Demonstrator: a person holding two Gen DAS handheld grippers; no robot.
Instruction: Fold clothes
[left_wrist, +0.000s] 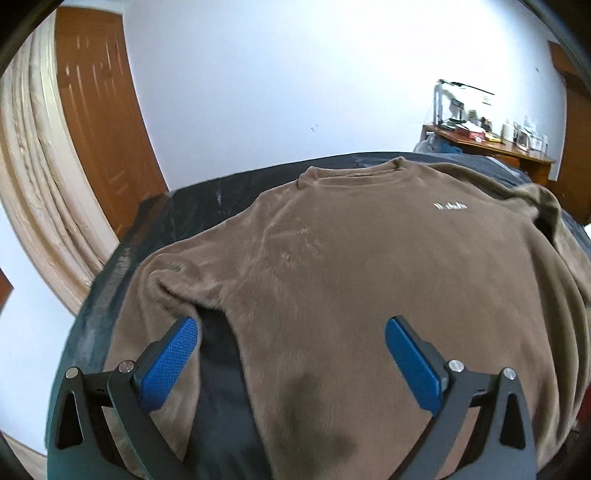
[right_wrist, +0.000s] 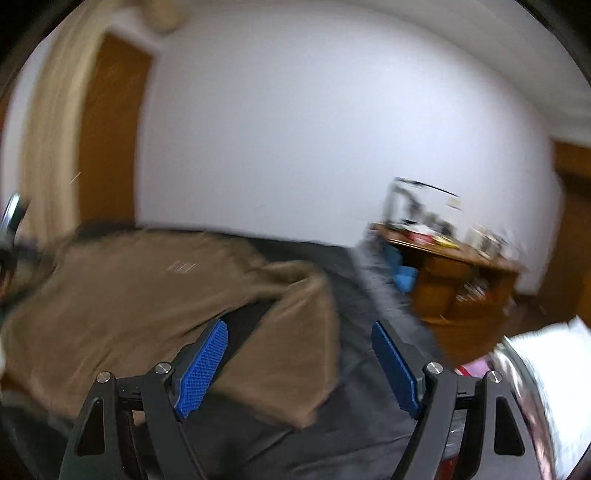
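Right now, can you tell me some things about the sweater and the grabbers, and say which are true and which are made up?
1. The brown sweater lies spread on a dark cover. True.
2. The left gripper is shut on a sleeve. False: its jaws stand wide open, holding nothing.
3. The sweater has small white lettering on its chest. True.
4. The right gripper is open. True.
5. The wall behind is bright red. False: it is white.
6. The wooden desk is bare. False: it is cluttered with items.

Even, soft daylight; right wrist view motion-blurred, both edges fisheye-warped.
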